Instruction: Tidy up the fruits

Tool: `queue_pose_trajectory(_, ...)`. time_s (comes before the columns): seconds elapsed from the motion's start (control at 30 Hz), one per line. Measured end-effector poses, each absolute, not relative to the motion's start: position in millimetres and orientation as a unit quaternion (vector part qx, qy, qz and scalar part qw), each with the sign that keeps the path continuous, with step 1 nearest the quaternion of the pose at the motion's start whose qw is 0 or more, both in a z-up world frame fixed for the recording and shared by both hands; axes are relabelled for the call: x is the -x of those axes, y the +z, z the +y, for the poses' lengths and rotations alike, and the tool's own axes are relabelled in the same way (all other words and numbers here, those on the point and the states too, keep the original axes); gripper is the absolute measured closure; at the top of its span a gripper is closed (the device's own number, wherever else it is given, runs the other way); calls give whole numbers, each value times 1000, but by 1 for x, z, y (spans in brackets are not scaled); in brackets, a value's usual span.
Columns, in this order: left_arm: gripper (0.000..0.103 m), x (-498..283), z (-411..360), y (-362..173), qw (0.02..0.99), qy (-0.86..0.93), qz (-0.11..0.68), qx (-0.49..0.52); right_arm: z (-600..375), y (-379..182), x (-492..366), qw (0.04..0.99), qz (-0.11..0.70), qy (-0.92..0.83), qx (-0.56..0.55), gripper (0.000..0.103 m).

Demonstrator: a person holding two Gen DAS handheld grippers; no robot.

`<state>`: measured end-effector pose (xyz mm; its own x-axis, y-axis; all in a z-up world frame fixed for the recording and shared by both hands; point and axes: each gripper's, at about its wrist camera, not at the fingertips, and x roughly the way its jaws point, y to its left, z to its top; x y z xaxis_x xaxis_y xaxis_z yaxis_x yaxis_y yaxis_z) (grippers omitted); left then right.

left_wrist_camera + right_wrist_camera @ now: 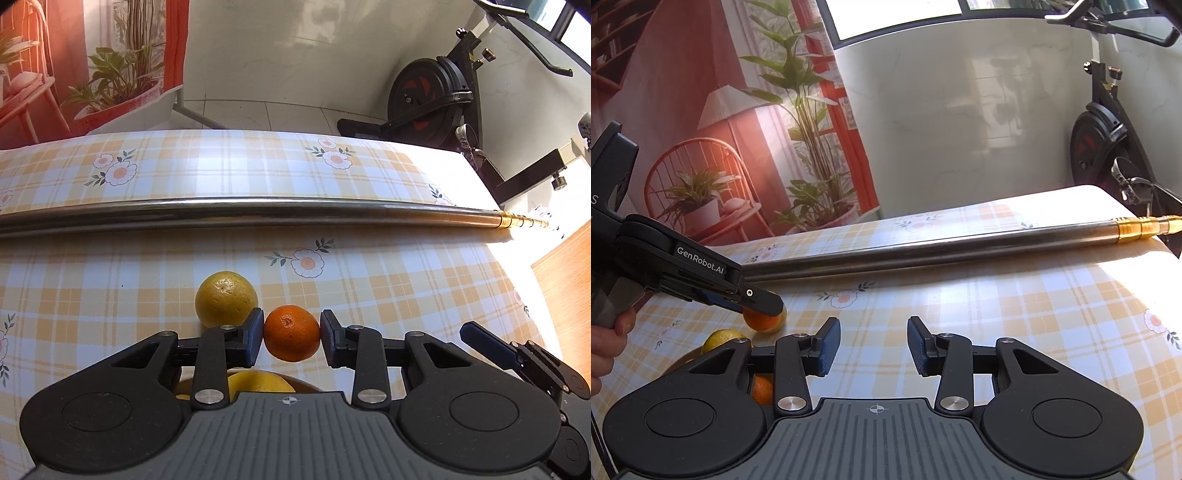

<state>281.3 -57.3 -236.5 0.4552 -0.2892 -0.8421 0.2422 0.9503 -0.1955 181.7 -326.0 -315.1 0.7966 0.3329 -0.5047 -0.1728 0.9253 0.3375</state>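
My left gripper (pixel 291 338) has its blue pads pressed against both sides of a round orange (pixel 291 332), gripping it just above the checked floral tablecloth (pixel 406 288); the fruit's dimpled stem end faces up and toward my camera. A yellow citrus (pixel 226 299) sits on the cloth just behind the left finger, its navel tilted upward as well. Below the jaws I see a slice of another yellow fruit (pixel 258 382) in what may be a brown bowl, mostly hidden by the gripper body. A long steel pole (pixel 258 210) with a brass tip lies across the table beyond.

My right gripper (pixel 873 345) hangs spread wide with nothing between its pads. Under its left finger, a second orange (pixel 761 391) peeks through, largely covered. A hand (pixel 605 343) is cut off at the frame's left edge.
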Motion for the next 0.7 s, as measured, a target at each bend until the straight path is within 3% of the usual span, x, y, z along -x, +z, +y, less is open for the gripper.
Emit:
queue_pose_trajectory(0.37, 68, -248, 1, -191, 907, -118, 405, 16, -288, -294, -206, 932, 286, 197, -101, 65)
queue_pose_trajectory(0.5, 68, -236, 27, -185, 917, -100, 386, 20, -260, -287, -227, 924, 291, 237, -78, 60)
queue_pose_trajectory(0.7, 68, -215, 50, -183, 929, -83, 359, 21, -218, -289, -267, 904, 334, 262, -54, 60)
